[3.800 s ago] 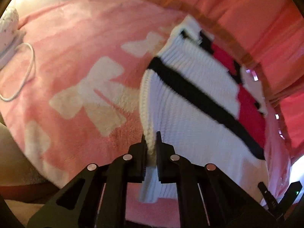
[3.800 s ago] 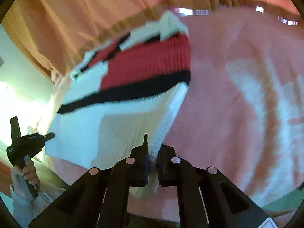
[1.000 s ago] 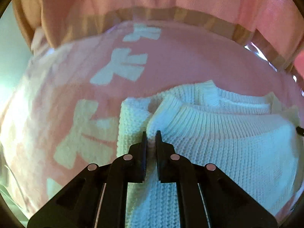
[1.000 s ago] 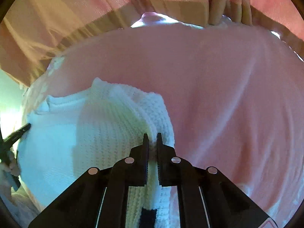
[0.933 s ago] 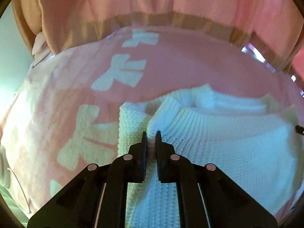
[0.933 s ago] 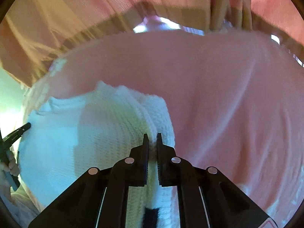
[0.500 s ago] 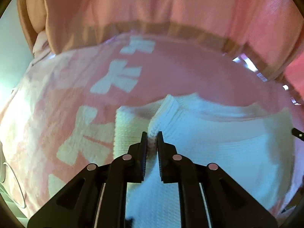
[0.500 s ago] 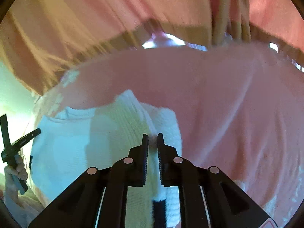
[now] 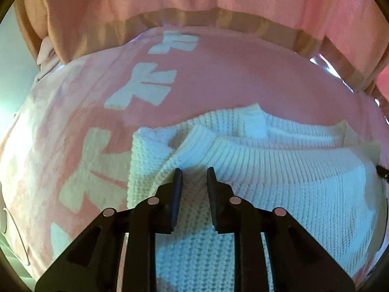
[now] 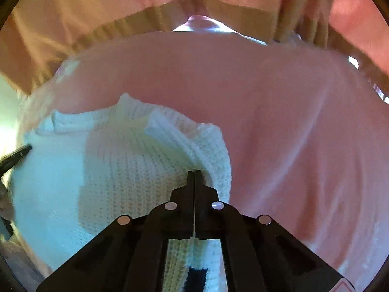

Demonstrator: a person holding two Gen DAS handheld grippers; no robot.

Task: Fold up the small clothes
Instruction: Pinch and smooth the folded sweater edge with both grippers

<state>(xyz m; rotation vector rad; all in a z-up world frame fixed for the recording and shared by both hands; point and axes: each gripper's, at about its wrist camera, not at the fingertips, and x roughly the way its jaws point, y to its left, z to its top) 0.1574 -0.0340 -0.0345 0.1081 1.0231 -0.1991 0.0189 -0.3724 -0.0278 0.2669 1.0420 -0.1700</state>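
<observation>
A small white knit sweater point(image 9: 279, 182) lies folded over on the pink blanket point(image 9: 231, 73), white side up; a black stripe point(image 10: 197, 278) shows at its near edge in the right wrist view. My left gripper point(image 9: 194, 174) is open over the sweater's left folded edge, with nothing between its fingers. My right gripper point(image 10: 194, 174) is shut with its tips together, resting over the sweater point(image 10: 121, 170) near its right edge; no cloth shows between the tips.
The pink blanket has white bow shapes point(image 9: 143, 85) on the left. Pink and orange curtains point(image 9: 194, 0) hang behind the bed. The other gripper's tip point(image 10: 17, 155) shows at the left edge of the right wrist view.
My left gripper has opened and let go of the sweater's ribbed edge, which now lies flat. My right gripper's fingers have closed fully together with no cloth visible between them.
</observation>
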